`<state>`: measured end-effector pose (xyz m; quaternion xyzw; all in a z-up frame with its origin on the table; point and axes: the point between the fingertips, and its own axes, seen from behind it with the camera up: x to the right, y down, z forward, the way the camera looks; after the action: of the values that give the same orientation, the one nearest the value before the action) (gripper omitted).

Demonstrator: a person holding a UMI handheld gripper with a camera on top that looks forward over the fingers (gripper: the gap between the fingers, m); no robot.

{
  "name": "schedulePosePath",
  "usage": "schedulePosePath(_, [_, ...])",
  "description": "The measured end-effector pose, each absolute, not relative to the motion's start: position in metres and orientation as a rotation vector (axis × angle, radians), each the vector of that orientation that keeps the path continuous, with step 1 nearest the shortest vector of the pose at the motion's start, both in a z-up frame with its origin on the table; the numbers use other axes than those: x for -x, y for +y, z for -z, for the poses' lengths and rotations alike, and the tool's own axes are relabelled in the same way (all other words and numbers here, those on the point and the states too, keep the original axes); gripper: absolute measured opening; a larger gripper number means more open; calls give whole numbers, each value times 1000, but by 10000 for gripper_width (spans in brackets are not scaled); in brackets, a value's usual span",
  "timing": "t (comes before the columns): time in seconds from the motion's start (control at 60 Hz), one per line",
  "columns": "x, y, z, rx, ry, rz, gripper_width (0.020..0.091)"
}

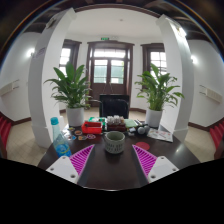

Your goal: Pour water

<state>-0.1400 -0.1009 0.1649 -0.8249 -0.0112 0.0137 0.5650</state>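
A small grey-green cup (pixel 115 142) stands on the dark round table (pixel 110 170), just ahead of my fingers and centred between them. Left of the cup, past my left finger, a clear plastic water bottle (pixel 58 136) with a blue cap stands upright. My gripper (pixel 112 162) is open, with its magenta pads (pixel 81 158) spread wide on either side and nothing between them but bare tabletop.
A red box (pixel 93 127) and small dark items (pixel 140 129) lie behind the cup. A dark chair (pixel 114 106) faces the table's far side. Two potted plants (pixel 72 92) flank a wooden door (pixel 108 70). White pillars rise at both sides.
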Motion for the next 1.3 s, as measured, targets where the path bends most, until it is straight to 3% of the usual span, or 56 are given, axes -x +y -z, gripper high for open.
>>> schedulePosePath(0.117, [177,-114,-141,1915,-33,-71,735])
schedulePosePath(0.133, [169,-105,-153,1916,-38,-77,735])
schedulePosePath(0.15, [190,-116,-134,1910,-42,-85,736])
schedulePosePath(0.267, [251,-123,-112,1877,-54,-190,734])
schedulePosePath(0.55, [344,-75,-91,1831,-112,-322,737])
schedulePosePath(0.933, [376,-3,-67,1831,-172,-261,738])
schedulePosePath(1.05, [372,9,-63,1819,-160,-242,661])
schedulePosePath(1.083, [368,11,-64,1813,-161,-224,560])
schedulePosePath(1.117, [369,12,-65,1805,-173,-227,562])
schedulePosePath(1.217, [371,9,-64,1771,-185,-232,435])
schedulePosePath(1.3, [370,12,-66,1759,-161,-250,392])
